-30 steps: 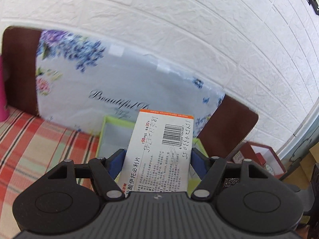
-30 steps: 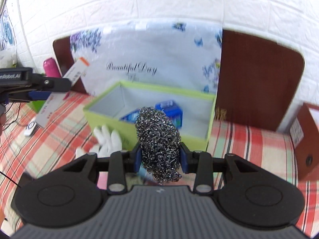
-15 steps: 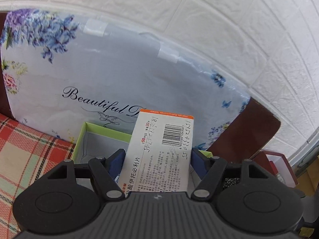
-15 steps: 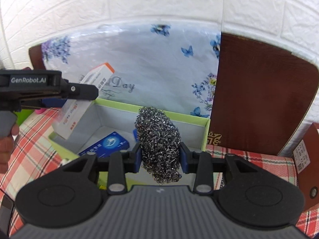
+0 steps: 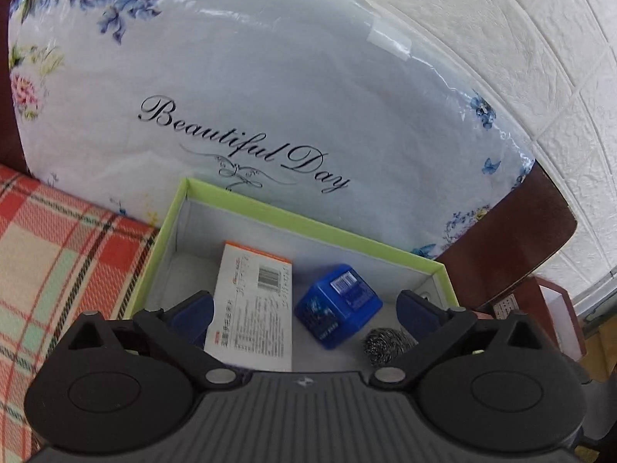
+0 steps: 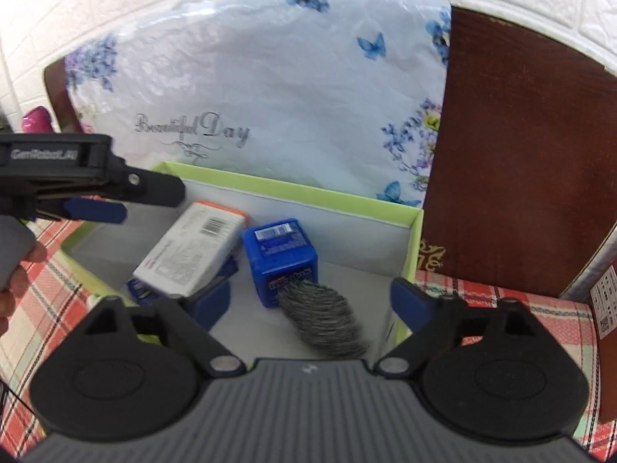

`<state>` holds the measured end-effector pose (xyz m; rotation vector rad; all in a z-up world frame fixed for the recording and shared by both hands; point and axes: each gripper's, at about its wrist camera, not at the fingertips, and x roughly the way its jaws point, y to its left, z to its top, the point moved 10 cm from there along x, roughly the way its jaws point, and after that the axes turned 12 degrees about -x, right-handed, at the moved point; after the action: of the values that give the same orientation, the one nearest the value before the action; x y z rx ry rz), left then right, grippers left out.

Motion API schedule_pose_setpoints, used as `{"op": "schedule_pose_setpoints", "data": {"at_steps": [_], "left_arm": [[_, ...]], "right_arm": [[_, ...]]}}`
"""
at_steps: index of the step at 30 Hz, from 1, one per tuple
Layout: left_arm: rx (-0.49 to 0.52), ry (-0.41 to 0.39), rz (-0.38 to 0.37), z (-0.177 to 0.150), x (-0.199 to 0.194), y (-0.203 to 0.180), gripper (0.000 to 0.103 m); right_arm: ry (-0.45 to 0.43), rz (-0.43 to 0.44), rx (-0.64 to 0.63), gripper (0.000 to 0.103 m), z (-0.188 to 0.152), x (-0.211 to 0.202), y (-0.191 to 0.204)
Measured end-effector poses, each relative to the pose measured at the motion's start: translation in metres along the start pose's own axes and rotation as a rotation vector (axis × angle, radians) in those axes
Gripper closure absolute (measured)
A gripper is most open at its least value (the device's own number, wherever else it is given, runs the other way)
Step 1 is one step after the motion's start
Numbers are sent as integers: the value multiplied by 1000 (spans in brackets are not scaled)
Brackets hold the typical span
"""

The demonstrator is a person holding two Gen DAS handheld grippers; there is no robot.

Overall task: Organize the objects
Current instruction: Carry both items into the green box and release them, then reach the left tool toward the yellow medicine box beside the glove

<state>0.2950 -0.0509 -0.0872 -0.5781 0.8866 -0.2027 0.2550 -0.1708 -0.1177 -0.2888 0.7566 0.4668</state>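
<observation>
A green box [image 5: 308,224] with a white inside stands on the checked cloth; it also shows in the right wrist view [image 6: 300,189]. In it lie a white medicine carton [image 5: 252,305] [image 6: 193,254], a blue cube box [image 5: 337,310] [image 6: 281,256] and a steel wool ball [image 5: 385,343] [image 6: 324,320]. My left gripper [image 5: 304,308] is open and empty above the box; it also shows in the right wrist view [image 6: 96,208]. My right gripper [image 6: 310,301] is open and empty above the steel wool.
A flowered plastic package [image 5: 270,88] [image 6: 250,88] leans on a brown board [image 6: 520,154] against the white brick wall. A red-brown box [image 5: 551,308] stands at the right. A pink object [image 6: 36,117] is far left.
Both grippers moved over the green box and opened. The carton dropped from my left gripper into the box and the steel wool dropped from my right gripper into it.
</observation>
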Motion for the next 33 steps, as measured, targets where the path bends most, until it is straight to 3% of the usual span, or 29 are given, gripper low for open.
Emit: {"op": "schedule_pose_setpoints", "data": {"at_steps": [4, 10, 19, 29, 33], "left_arm": [[6, -9, -13, -9, -16, -4, 0], [43, -38, 26, -21, -50, -4, 0], [-1, -45, 77, -58, -97, 23, 0], [-40, 30, 155, -115, -118, 63, 0], [-34, 70, 154, -132, -114, 65, 0]], "right_arm": [[-30, -3, 18, 0, -4, -16, 4], [-36, -8, 59, 0, -16, -44, 7], [-27, -11, 84, 0, -49, -89, 21], [52, 16, 93, 0, -110, -112, 51], [94, 33, 91, 0, -135, -116, 66]]}}
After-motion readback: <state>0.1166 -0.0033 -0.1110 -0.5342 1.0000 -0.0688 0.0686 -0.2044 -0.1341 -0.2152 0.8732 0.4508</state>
